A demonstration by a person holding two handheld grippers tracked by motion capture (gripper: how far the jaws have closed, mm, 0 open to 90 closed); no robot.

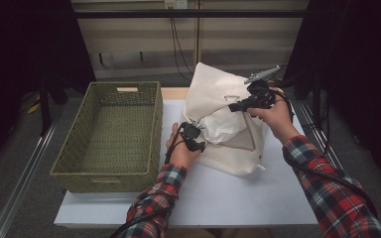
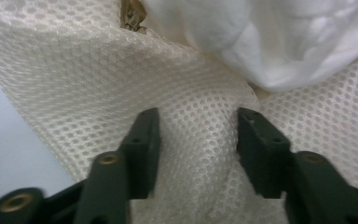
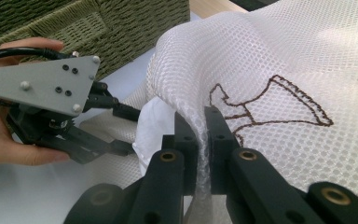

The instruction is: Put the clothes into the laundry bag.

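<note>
White mesh laundry bag (image 1: 223,119) sat on the white table (image 1: 238,198), just right of the green woven basket (image 1: 111,134), with white cloth (image 2: 279,42) showing at its opening. Right gripper (image 3: 202,122) was pinched tight on a fold of the mesh by the brown stitched mark (image 3: 270,105), holding that edge up. Left gripper (image 2: 198,128) was partly open, jaws straddling a mesh ridge low on the bag's side, not clamped on it.
</note>
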